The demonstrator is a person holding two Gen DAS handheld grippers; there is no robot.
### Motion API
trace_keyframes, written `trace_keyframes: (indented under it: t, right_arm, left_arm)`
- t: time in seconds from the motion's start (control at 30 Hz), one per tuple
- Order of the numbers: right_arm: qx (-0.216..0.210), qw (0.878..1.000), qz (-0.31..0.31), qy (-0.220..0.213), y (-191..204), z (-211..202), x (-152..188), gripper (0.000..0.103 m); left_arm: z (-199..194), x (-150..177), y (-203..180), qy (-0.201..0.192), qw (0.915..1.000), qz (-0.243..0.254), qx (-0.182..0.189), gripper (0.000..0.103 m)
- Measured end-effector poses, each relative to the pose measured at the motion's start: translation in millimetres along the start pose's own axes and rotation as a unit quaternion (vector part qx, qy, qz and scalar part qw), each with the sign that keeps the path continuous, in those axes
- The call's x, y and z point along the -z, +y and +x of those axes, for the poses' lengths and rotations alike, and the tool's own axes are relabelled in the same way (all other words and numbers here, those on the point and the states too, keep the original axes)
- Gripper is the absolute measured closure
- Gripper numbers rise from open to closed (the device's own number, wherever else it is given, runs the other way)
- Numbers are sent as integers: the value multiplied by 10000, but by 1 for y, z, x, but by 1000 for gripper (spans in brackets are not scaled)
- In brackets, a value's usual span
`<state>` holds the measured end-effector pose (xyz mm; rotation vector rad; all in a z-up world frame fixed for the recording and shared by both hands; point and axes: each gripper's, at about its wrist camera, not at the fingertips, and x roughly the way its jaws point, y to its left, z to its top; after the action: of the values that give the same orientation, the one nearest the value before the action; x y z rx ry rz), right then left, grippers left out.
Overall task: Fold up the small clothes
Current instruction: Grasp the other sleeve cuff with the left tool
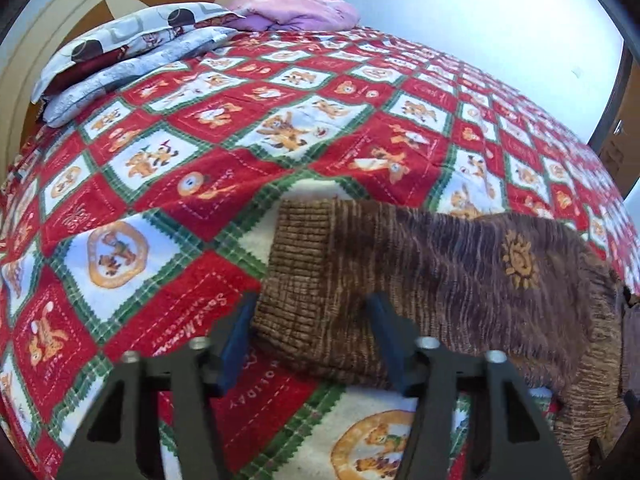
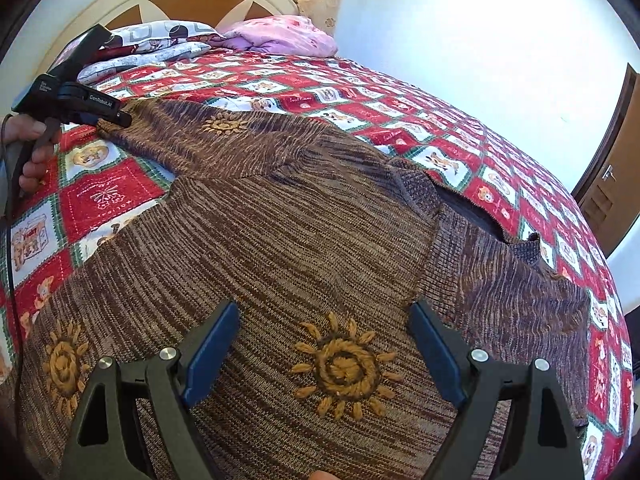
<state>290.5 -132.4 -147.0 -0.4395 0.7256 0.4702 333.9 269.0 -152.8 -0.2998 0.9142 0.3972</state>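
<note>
Now the brown knitted sweater with orange sun embroidery (image 2: pixel 280 240) lies on the red patchwork bedspread (image 1: pixel 200 160). Left gripper (image 1: pixel 310 312) fingers are spread about its ribbed cuff at ten o'clock. Right gripper (image 2: pixel 324 320) fingers hang spread over the body.

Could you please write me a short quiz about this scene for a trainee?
1. True or false: the left claw is shut on the sleeve cuff of the brown knitted sweater.
2. What does the open right claw hover over? A) embroidered sun B) pink pillow C) button
3. Fill in: the sweater lies on a red patchwork ___.
Key: 1 false, it is open; 2 A; 3 quilt.
</note>
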Motion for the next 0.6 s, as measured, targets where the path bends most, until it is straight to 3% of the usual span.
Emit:
trace_keyframes:
  t: [0.03, 0.07, 0.37, 0.6]
  right_arm:
    - [1, 10000, 2, 4, 0, 0, 0, 16]
    - [-1, 10000, 9, 9, -1, 1, 0, 16]
    - [-82, 9998, 184, -16, -5, -1, 2, 16]
    - [-43, 9989, 415, -208, -20, -14, 0, 15]
  left_arm:
    - [0, -1, 1, -15, 9999, 6, 101, 89]
    - [-1, -3, 1, -9, 9998, 2, 214, 90]
    - [-23, -10, 2, -235, 9981, -225, 521, 91]
    - [-56, -21, -19, -582, 9951, -35, 803, 91]
